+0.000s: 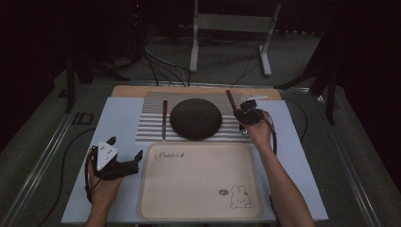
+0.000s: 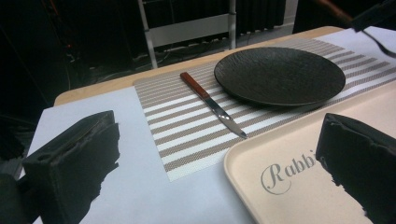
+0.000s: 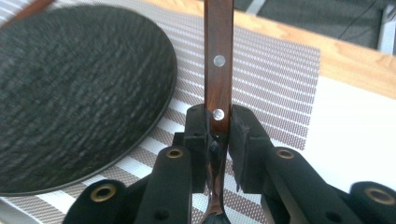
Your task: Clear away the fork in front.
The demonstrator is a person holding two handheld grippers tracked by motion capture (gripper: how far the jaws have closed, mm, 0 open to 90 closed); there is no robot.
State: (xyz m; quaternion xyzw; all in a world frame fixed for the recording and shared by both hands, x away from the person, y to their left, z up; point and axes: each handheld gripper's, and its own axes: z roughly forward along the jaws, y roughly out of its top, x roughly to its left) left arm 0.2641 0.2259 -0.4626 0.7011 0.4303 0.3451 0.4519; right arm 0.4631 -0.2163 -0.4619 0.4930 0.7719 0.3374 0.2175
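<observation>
Right hand-held gripper [image 1: 246, 115] clenched on a wooden-handled fork with two steel rivets [image 3: 218, 70], jaws pinching the lower end of the handle just below the second rivet. Fork held clear of the striped woven placemat [image 1: 153, 124], at three o'clock of the round black textured plate [image 1: 196, 118]. Long axis running roughly six to twelve in the high view, handle end toward eleven, metal neck toward the person. In the left gripper view, tines [image 2: 384, 46] pointing down at the far right, above the mat.

Matching wooden-handled table knife [image 1: 164, 119] lying flat on the mat at nine o'clock of the plate, parallel to the same axis. Judged: fork due to settle on the mat at three o'clock, mirroring the knife; right hand the nearer by far.

Left hand-held gripper [image 1: 124, 159] released, nothing between the jaws, resting at nine o'clock of the beige rectangular tray with rabbit print [image 1: 198, 210] on the desk [image 1: 118, 118].

Hidden: fork tines in the right gripper view, cut off below the jaws; gap between tines and mat hard to judge.
</observation>
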